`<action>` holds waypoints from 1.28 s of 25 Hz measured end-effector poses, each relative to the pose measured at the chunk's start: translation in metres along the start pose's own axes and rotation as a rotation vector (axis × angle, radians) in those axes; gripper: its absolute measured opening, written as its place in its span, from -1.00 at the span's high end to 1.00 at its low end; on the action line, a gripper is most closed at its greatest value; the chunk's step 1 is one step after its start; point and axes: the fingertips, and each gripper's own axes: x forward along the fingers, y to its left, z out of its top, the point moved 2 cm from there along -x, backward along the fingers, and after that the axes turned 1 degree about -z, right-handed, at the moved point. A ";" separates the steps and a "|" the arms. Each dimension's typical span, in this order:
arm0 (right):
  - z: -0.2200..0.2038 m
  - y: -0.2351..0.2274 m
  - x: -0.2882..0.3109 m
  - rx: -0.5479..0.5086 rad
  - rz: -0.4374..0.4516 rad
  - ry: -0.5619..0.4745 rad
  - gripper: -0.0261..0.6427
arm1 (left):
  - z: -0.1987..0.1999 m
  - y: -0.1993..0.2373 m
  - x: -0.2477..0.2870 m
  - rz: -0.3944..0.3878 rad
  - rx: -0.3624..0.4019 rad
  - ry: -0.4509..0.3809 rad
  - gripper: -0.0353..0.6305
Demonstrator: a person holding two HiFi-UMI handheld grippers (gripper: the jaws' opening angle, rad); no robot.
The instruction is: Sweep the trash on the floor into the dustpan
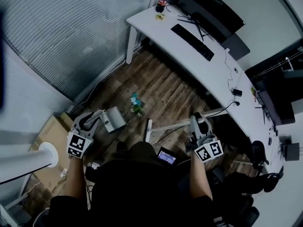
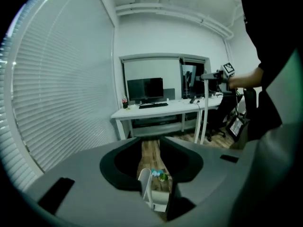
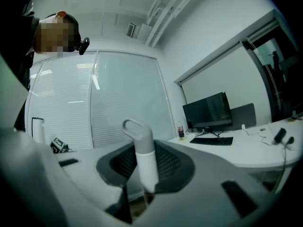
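Trash, a small blue-green clump, lies on the wooden floor ahead of me, between my two grippers and beyond both.

Left gripper: jaws partly apart, holding nothing. The dustpan sits on the floor just off its tips. In the left gripper view its white wall shows low in the gap, but the pads do not appear to press on it. Along that jaw line the trash sits directly past the dustpan, so gripper, pan and trash run nearly in one line. I cannot tell which way the pan's mouth faces.

Right gripper: closed on the broom handle. In the right gripper view the white shaft with its grey looped end rises between the jaws.

In the head view, the handle's long axis runs from my right across toward the middle. It ends at the broom head, near the trash on my side of it.

Judgement: the trash is flanked by the pan on my left and the broom head on my right. The stroke should therefore push leftward, and the left gripper is the nearer one for steadying the pan.
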 end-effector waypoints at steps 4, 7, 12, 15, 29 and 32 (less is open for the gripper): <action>0.008 -0.025 0.019 -0.001 -0.003 0.002 0.66 | -0.019 -0.004 0.021 -0.082 0.058 0.157 0.42; 0.009 -0.041 0.042 0.002 0.014 0.012 0.66 | -0.041 -0.004 0.035 -0.122 0.098 0.285 0.34; 0.003 -0.063 0.089 0.000 0.103 0.042 0.66 | -0.069 -0.003 0.057 -0.176 0.155 0.510 0.27; -0.004 -0.074 0.119 -0.001 0.172 0.069 0.66 | -0.091 0.000 0.064 -0.210 0.179 0.634 0.26; -0.032 -0.144 0.233 -0.073 0.392 0.203 0.66 | -0.138 0.009 0.079 -0.146 0.015 0.815 0.48; -0.038 -0.150 0.257 -0.136 0.441 0.230 0.67 | -0.135 0.006 0.086 -0.159 0.012 0.821 0.49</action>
